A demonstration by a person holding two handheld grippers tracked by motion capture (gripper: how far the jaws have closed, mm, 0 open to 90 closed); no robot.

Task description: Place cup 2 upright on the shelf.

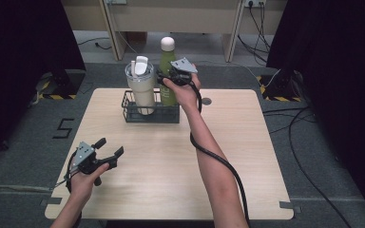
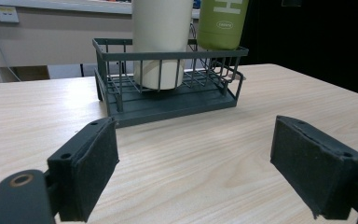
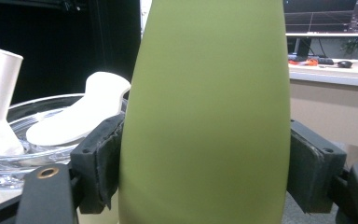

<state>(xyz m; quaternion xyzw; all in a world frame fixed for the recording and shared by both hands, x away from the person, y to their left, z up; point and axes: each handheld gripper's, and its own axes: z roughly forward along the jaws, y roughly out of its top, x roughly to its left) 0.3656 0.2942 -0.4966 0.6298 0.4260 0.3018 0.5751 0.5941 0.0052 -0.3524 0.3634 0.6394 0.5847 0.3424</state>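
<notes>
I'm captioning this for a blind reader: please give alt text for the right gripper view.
A green bottle stands clamped between the right gripper's two black jaws. Behind it at left, a cream tumbler shows its clear lid and white straw.

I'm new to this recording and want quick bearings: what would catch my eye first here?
The green bottle with its white cap stands out at the far side of the table, clamped between the pads of the right gripper over the dark wire basket. Beside it in the basket stands a cream tumbler with a clear lid. The left gripper hovers open near the table's front left.
</notes>
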